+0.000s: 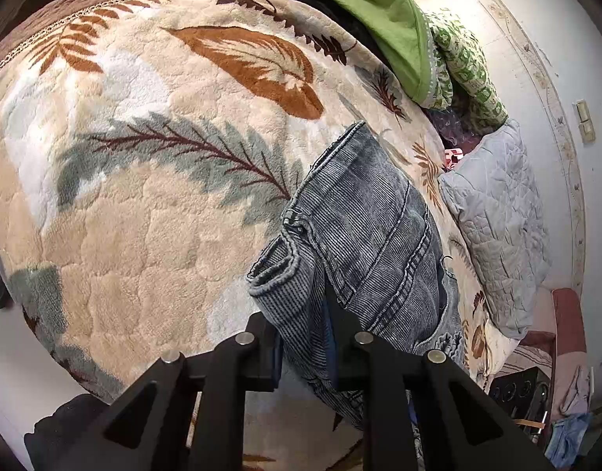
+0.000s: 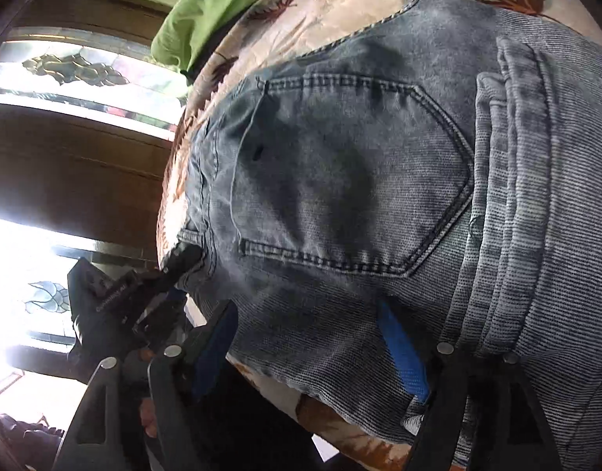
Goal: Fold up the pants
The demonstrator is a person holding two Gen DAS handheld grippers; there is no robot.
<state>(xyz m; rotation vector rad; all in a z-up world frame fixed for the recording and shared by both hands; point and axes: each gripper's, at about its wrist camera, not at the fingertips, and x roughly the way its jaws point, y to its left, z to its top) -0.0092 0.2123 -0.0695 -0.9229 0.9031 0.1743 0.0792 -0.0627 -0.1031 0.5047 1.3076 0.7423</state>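
Your faded grey-blue denim pants [image 1: 363,235] lie bunched on the cream fleece bed blanket with brown and grey-green leaf prints [image 1: 144,204], near its edge closest to you, with a stitched back pocket [image 2: 352,172] facing up in the right wrist view and a thick rolled seam running along the far side of that pocket. Your left tool [image 1: 307,337] is clamped on the pants: a fold of denim passes between its two black fingers, which press against the cloth from both sides. Your right tool [image 2: 312,341] has its blue-padded fingers [image 2: 403,353] standing wide apart, with the denim edge draped between them; you cannot tell from here whether the pads are pressing on it. Beyond the pants on the blanket sits a bright green cloth [image 1: 379,23] beside a green-and-white patterned fabric [image 1: 469,70]. To the side of the pants away from the open blanket lies a pale grey quilted pillow [image 1: 497,227].
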